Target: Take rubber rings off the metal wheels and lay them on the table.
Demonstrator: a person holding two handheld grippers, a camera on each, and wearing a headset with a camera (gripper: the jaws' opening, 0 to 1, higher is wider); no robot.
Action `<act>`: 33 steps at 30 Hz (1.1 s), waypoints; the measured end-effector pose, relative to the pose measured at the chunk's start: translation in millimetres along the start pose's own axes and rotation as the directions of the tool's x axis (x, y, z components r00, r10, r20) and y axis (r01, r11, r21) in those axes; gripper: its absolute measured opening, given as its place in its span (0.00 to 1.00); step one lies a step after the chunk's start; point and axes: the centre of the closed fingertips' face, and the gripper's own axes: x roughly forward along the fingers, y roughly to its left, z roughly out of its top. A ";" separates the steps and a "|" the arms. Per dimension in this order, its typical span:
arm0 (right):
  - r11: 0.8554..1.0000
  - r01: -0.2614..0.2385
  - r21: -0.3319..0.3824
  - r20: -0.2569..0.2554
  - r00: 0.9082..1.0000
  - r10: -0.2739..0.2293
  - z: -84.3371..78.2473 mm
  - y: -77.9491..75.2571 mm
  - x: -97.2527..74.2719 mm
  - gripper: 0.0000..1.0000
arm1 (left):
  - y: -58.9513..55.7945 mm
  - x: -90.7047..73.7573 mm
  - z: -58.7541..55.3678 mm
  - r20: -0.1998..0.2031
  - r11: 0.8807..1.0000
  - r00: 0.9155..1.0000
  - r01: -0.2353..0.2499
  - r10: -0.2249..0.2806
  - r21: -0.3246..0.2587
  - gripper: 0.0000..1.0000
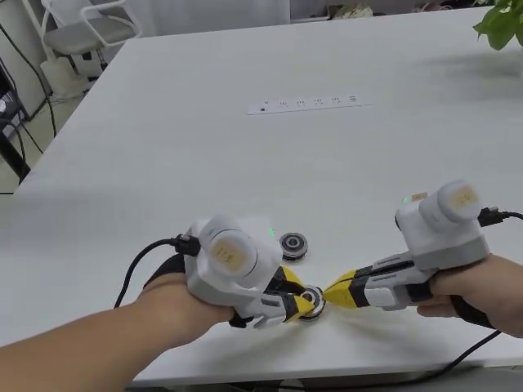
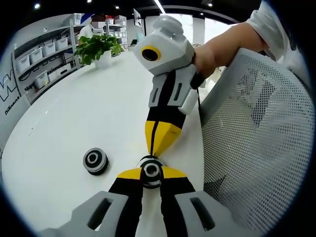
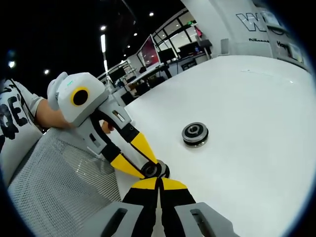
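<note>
Head view: I'm clamping a wheel [image 1: 312,303] in the left gripper [image 2: 151,175] at the tabletop's [image 1: 245,171] near edge, the right gripper's [image 1: 330,295] shut jaws pressing its rim; peeling the ring [image 2: 142,167] off is coming next.

One wheel [image 1: 293,245] lies on the table [image 1: 245,163] behind the held wheel [image 1: 312,300].

power strip [image 1: 304,104] | potted plant [image 1: 500,23] | white chair [image 1: 82,33] | mesh chair [image 2: 256,143] | shelves with bins [image 2: 44,54]

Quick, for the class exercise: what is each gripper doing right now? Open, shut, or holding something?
Left gripper: shut on the metal wheel.
Right gripper: shut, tips at that wheel's rim; whether they pinch anything cannot be told.
</note>
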 end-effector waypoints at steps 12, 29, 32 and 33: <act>0.999 -0.008 0.034 0.008 1.000 0.008 1.1 -2.5 0.4 0.00 | 0.3 0.2 -0.1 -0.012 1.000 1.000 -0.008 0.008 -0.006 0.07; 0.999 -0.017 0.037 0.009 1.000 0.017 3.8 -0.4 4.0 0.00 | 0.3 0.2 -0.1 -0.019 1.000 1.000 -0.010 0.010 -0.009 0.07; 0.999 -0.018 0.039 0.010 1.000 0.018 3.8 0.1 4.1 0.00 | 0.3 0.2 0.0 -0.019 1.000 1.000 -0.010 0.010 -0.009 0.07; 0.999 -0.019 0.039 0.010 1.000 0.019 3.9 0.2 4.1 0.00 | 0.2 0.2 0.0 -0.019 1.000 1.000 -0.010 0.010 -0.009 0.07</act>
